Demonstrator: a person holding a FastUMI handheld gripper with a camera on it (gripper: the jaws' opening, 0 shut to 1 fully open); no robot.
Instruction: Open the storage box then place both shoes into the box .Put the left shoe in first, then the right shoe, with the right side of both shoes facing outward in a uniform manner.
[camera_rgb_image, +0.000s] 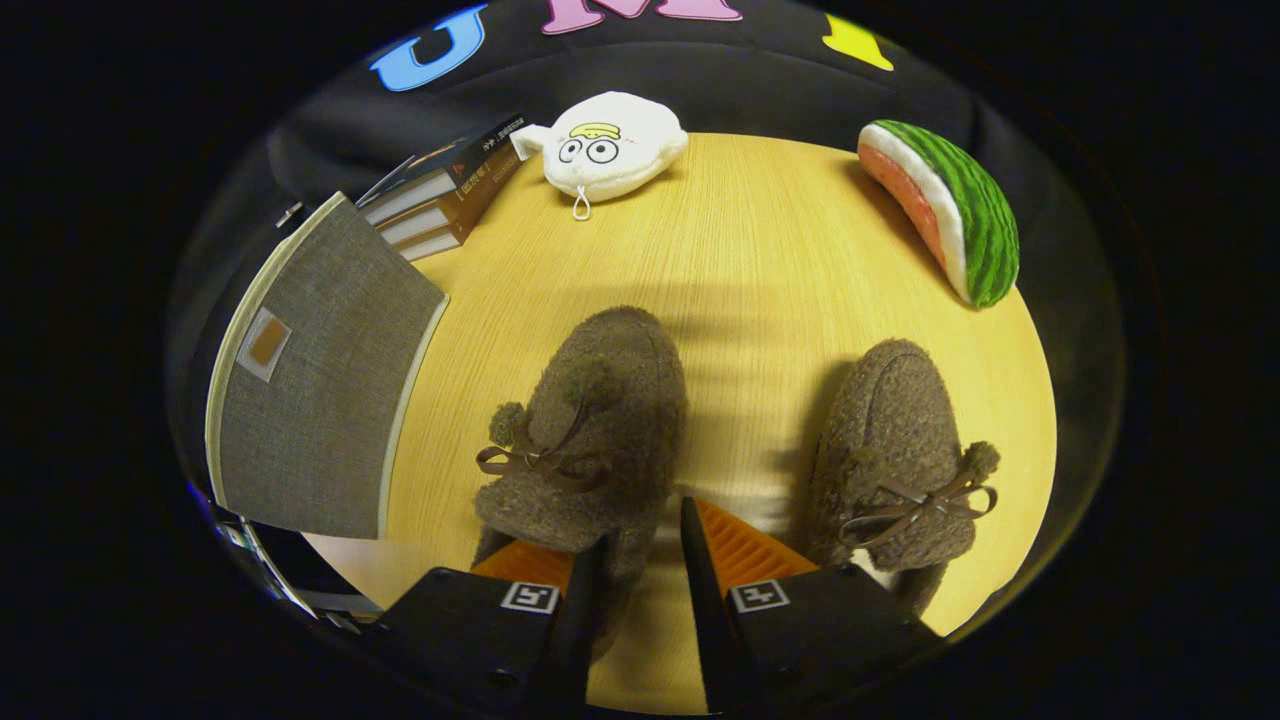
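As the claw hung over the wooden desk, its fingers stood narrowly parted around the heel side of one fuzzy brown shoe, though whether both pressed on it could not be told. The second shoe lay just beside. The closed grey storage box stood left, near stacked books.

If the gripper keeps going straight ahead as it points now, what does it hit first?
Most likely the left shoe: it sits just ahead of the open gripper, overlapping the left finger. Depth is hard to judge here.
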